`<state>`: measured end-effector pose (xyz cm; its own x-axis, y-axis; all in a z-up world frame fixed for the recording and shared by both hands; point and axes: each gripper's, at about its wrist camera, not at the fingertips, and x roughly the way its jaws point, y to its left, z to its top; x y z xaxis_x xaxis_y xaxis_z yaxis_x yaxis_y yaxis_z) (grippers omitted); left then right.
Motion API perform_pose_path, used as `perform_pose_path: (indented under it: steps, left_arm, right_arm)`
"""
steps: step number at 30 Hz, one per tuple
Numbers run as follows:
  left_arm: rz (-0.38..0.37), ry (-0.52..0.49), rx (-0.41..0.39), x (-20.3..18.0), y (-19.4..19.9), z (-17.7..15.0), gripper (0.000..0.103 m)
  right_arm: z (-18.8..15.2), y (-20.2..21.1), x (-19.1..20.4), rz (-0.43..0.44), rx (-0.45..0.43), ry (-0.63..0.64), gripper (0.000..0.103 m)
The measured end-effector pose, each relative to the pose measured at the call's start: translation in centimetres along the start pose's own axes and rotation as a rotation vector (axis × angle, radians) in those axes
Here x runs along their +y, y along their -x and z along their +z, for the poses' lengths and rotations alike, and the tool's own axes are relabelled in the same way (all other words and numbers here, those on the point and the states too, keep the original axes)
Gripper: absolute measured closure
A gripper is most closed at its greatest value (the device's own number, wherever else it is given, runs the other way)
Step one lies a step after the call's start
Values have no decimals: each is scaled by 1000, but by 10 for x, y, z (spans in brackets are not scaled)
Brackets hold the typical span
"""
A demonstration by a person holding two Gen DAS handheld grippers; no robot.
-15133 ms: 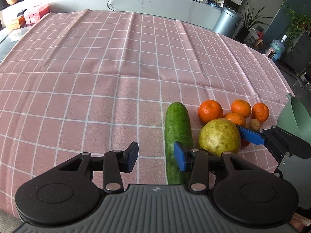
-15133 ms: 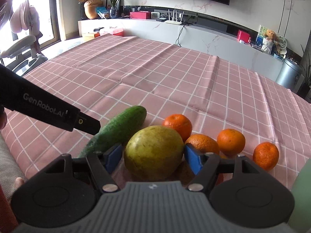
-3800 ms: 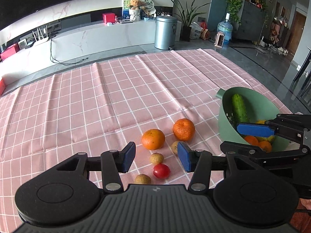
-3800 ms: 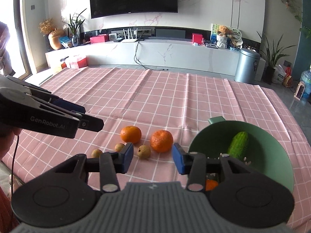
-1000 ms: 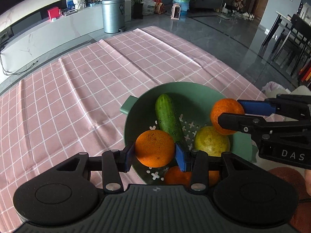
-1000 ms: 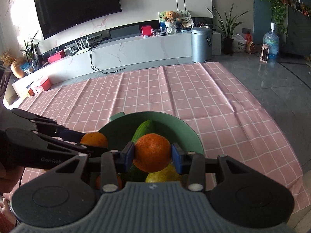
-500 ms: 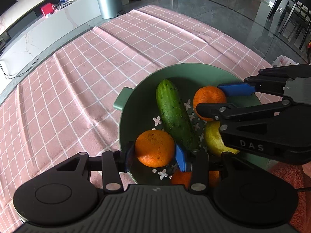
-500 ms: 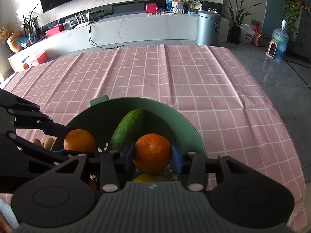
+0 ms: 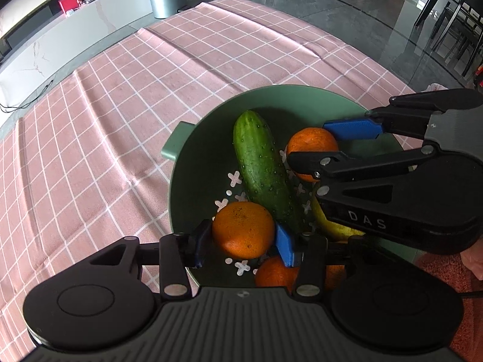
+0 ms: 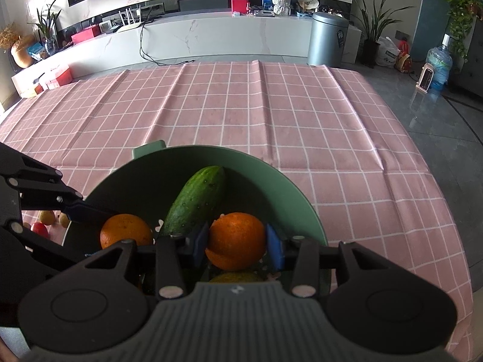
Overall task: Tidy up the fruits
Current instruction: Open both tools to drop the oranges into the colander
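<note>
Both grippers are down in the green bowl (image 9: 187, 163): the left gripper (image 9: 243, 242) has its jaws opening around an orange (image 9: 243, 229) beside the cucumber (image 9: 262, 166), while the right gripper (image 10: 237, 246) clamps a second orange (image 10: 236, 239) just above the fruit pile. Released now, either orange may roll against the cucumber (the two tools sit close and could knock together). The bowl rests on a pink checked cloth (image 10: 271, 114); beyond it, a marble counter (image 10: 226, 33) and bin (image 10: 327, 37).
</note>
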<state>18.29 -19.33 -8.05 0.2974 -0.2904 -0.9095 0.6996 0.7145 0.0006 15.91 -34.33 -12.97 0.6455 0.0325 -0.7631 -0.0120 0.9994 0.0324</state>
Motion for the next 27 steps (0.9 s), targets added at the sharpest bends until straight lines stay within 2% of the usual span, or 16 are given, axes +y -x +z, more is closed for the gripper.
perform_pose_path:
  steps: [6,10,14,18,27]
  left_arm:
    - [9,-11,-17,-3,5,-2,46]
    - [15,-4,-50,-2,15,-2,37]
    - [19,-1,-87,-1,29,-4,37]
    - [30,1,-118,-2,44,-7,35]
    - [70,48,-188,9,77,-26,35]
  right_arm:
    - [1,2,-1,-10,2,-13,63]
    - [2,6,0,-15,-5,-16,60]
    - [3,15,1,-22,-26,-26,57]
    - [2,29,4,-28,-53,-41,48]
    - [-7,64,14,-34,-115,-82,43]
